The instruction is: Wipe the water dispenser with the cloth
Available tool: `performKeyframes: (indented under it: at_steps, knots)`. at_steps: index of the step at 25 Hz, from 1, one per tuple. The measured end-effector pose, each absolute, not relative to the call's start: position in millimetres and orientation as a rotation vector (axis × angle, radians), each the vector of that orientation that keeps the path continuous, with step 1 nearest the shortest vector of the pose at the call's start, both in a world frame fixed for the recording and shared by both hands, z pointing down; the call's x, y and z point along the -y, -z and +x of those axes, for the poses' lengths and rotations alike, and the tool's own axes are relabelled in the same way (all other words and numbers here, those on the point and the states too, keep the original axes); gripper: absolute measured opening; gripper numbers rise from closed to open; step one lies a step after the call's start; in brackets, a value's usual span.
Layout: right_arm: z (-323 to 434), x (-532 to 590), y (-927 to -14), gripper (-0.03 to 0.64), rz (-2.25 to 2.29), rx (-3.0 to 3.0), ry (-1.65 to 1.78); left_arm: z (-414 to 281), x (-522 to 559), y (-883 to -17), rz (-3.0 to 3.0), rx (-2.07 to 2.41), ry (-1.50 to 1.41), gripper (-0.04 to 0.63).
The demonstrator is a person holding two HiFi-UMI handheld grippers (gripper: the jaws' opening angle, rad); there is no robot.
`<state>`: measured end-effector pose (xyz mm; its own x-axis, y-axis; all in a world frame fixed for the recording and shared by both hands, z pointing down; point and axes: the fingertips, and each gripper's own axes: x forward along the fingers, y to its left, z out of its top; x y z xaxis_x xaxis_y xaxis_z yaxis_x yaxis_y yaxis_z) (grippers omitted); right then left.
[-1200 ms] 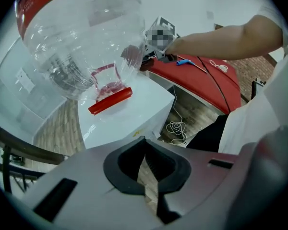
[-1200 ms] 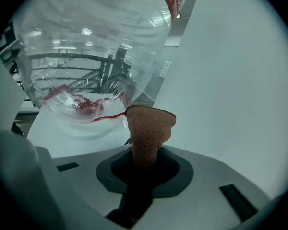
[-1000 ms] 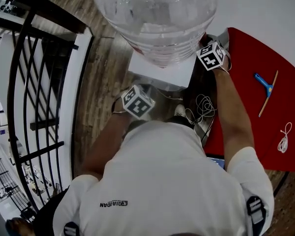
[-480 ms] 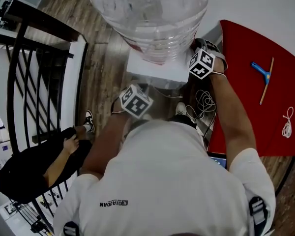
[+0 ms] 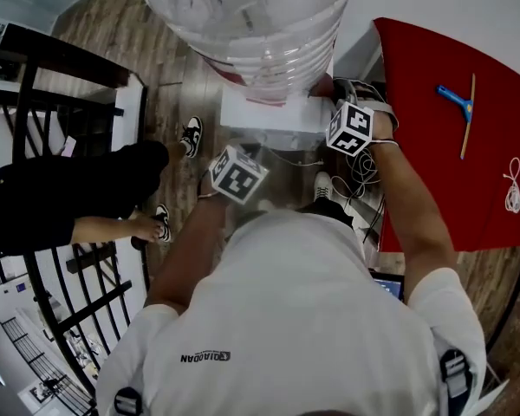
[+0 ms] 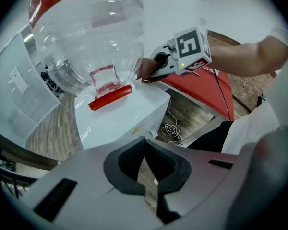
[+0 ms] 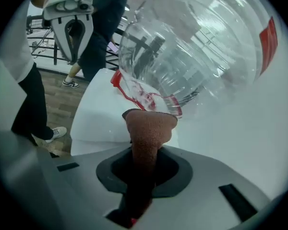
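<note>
Brown cloth (image 7: pixel 149 131), clamped in the closed right tool (image 7: pixel 143 174), meets the white top of the water dispenser (image 5: pixel 264 115) under the bottle (image 5: pixel 243 16), further left than before. Left tool (image 6: pixel 151 178), closed and empty, stays in front; a bystander in black (image 5: pixel 61 198) has walked forward.

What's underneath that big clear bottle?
The bottle sits neck-down on the white dispenser, with a red ring at its neck. The opening under the neck is covered.

Water dispenser (image 5: pixel 269 115), 1; bottle (image 5: pixel 243 16), 1; cloth (image 7: pixel 148 133), 1; squeegee (image 5: pixel 461 111), 1; grippers, 2 (left gripper (image 6: pixel 151 174), right gripper (image 7: pixel 143 176)); bystander (image 5: pixel 69 193), 1; red table (image 5: pixel 433 180), 1.
</note>
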<state>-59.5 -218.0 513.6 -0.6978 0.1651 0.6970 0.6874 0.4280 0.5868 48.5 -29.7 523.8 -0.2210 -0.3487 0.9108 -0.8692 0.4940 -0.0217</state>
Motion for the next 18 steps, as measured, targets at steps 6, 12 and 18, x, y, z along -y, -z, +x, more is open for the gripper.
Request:
performKeyframes:
  at_steps: [6, 12, 18]
  knots:
    - [-24, 197, -514, 0.057, -0.782, 2.119, 1.249, 49, 35, -522, 1.045, 1.807, -0.682, -0.011]
    - [12, 184, -518, 0.057, -0.804, 2.11, 1.22, 45, 40, -518, 1.047, 1.863, -0.603, -0.011]
    - [53, 180, -521, 0.057, -0.827, 2.137, 1.126, 42, 45, -510, 1.03, 1.876, -0.571, -0.011]
